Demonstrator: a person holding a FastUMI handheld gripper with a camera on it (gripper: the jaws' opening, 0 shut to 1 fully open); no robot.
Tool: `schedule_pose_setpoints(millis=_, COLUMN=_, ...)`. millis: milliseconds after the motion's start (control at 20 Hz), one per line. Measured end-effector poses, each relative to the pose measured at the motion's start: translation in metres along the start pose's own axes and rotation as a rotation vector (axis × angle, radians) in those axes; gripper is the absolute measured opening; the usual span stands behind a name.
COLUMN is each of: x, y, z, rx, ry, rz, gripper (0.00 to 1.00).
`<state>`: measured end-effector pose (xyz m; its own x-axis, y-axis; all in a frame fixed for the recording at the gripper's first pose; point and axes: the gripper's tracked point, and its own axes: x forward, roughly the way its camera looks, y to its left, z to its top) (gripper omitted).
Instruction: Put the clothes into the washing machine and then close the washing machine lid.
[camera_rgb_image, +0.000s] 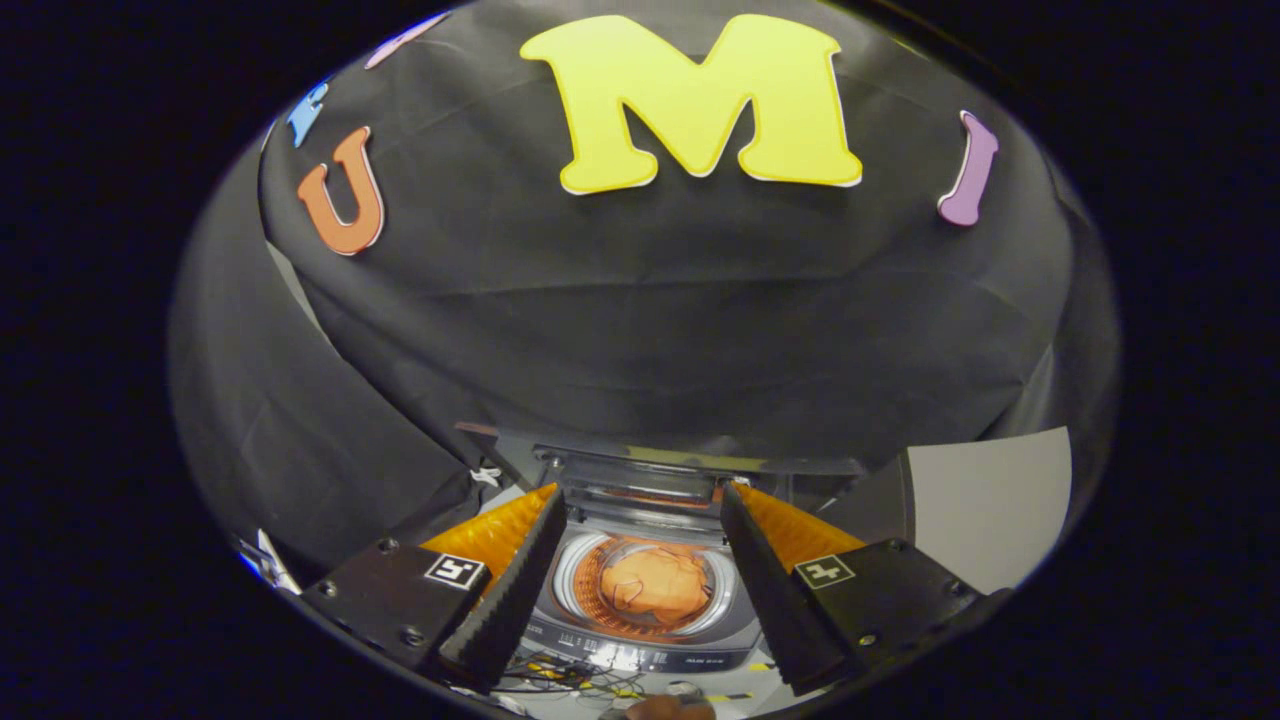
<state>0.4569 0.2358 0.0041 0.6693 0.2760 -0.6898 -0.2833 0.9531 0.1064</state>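
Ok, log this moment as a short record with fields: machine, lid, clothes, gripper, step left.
machine: small top-loading washing machine, seen from above between the fingers
lid: raised, standing open at the back of the machine
clothes: orange garment bunched inside the drum
gripper: gripper open, holding nothing, fingers spread either side of the drum opening, above it
step left: clothes look loaded; lid not yet closed
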Motion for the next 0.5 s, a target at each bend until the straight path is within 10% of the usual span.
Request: schedule_pose_setpoints(millis=500, x=0.035, y=-0.005, z=0.018, rx=0.066, ry=-0.014, rz=0.024, gripper=0.98)
